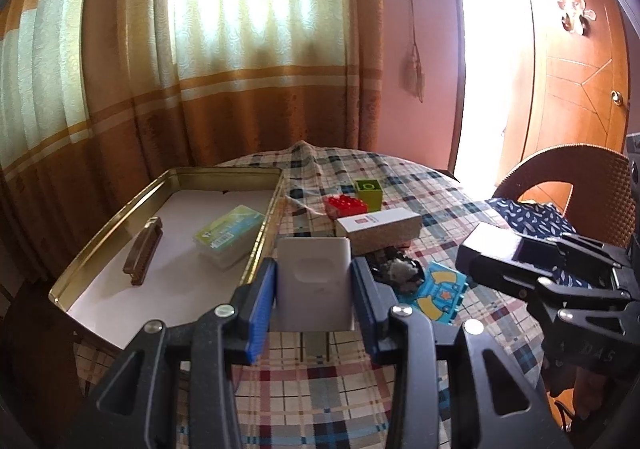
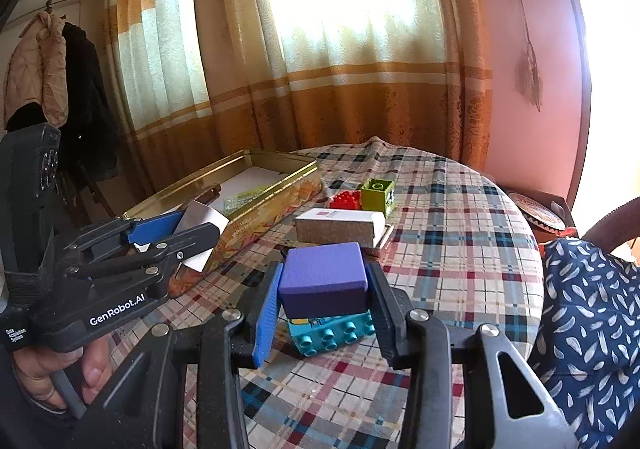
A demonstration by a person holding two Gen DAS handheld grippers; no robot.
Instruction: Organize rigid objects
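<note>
White charger (image 1: 313,281) was held clamped in the left gripper (image 1: 313,291), just beside the gold tin (image 1: 256,249); purple block (image 2: 323,283) was clamped in the right gripper (image 2: 326,299). Step judged: carrying; placement into tin required next.

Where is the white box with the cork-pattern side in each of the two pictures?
Left wrist view: the white box lies right of centre on the checked tablecloth, just behind the white block held in the left hand-held gripper.
Right wrist view: the white box lies at centre, just behind the purple block.
Shared landmark: the red brick and green brick directly behind it.
</note>
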